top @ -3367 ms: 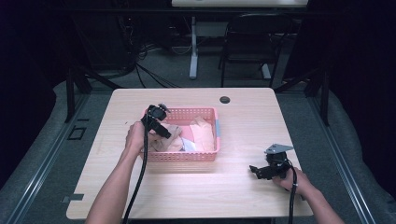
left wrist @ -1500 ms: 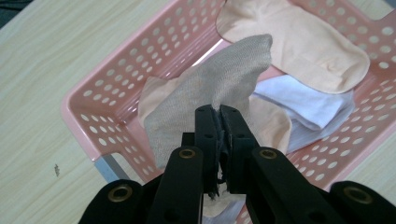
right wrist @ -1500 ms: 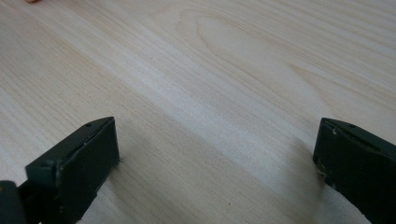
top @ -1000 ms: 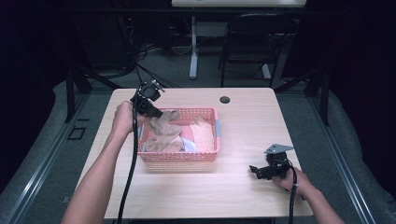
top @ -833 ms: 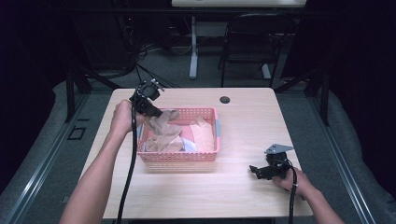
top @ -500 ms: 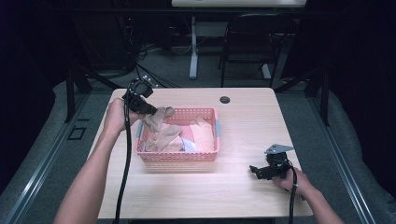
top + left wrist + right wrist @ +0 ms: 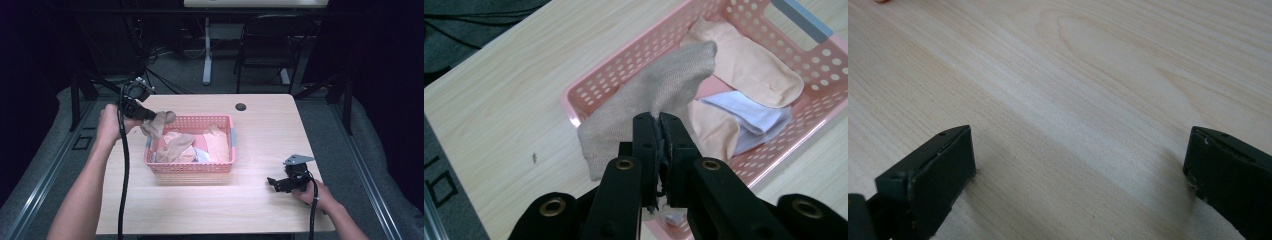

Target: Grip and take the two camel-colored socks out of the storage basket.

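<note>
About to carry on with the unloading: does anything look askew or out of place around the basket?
Nothing damaged or spilled. The tan sock, pinched by the left gripper, hangs over the pink basket rim. The other socks lie loosely heaped inside. The right gripper rests open on the table.

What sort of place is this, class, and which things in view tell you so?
Probably a lab or studio set up for recording: a wooden table on grey carpet amid dark surroundings, cables on the floor behind it, and a person working a pink basket of socks with handheld grippers.
</note>
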